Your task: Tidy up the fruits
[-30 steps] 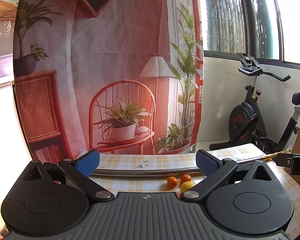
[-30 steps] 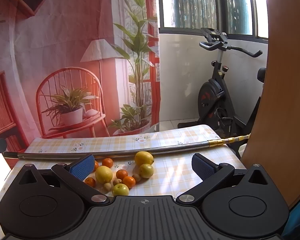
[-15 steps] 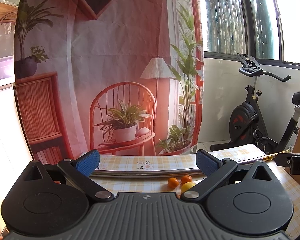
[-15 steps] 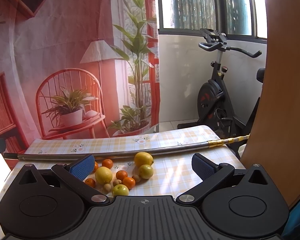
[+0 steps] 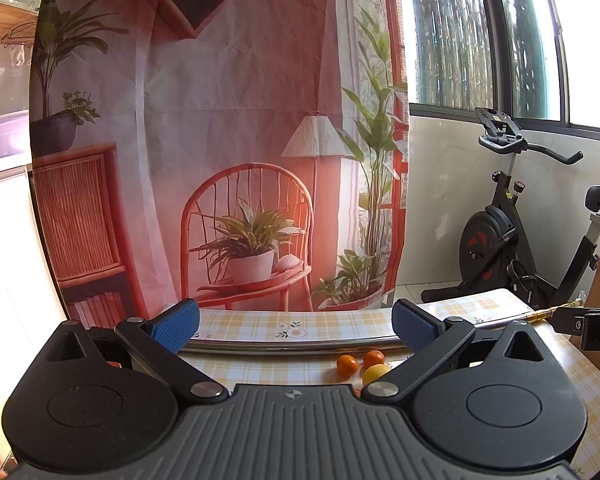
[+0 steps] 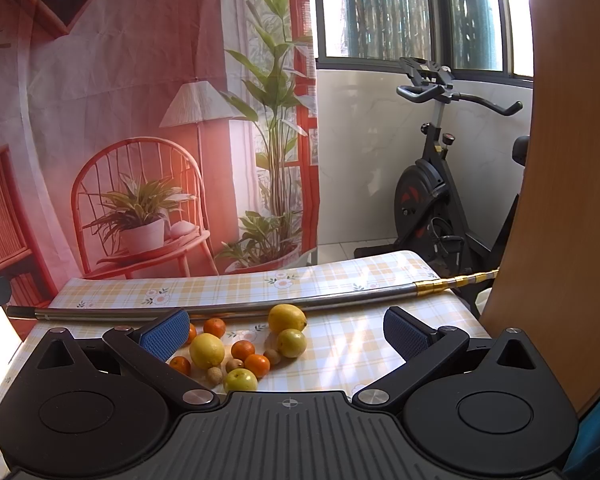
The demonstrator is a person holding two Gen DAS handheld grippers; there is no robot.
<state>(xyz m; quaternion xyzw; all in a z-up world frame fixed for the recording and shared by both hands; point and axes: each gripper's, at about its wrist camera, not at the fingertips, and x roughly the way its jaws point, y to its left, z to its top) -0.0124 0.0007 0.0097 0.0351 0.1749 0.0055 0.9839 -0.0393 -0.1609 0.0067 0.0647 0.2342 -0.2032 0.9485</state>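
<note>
A loose pile of fruit lies on the checked tablecloth (image 6: pixel 360 356): a large yellow lemon (image 6: pixel 287 318), a second lemon (image 6: pixel 207 350), a green-yellow fruit (image 6: pixel 291 343), another (image 6: pixel 240 380), several small oranges (image 6: pixel 257 365) and small brown fruits (image 6: pixel 214 375). My right gripper (image 6: pixel 286 330) is open and empty, held above the pile. My left gripper (image 5: pixel 296 326) is open and empty; below it I see two oranges (image 5: pixel 347 364) and a lemon (image 5: pixel 375 373), partly hidden by its right finger.
A long metal pole (image 6: pixel 340 300) lies across the table behind the fruit, also in the left wrist view (image 5: pixel 292 346). A printed backdrop (image 6: pixel 140 120) hangs behind the table. An exercise bike (image 6: pixel 432 192) stands at the right. A wooden panel (image 6: pixel 560 200) rises close on the right.
Both views have shifted very slightly; the fruit and both open grippers stay as they were.
</note>
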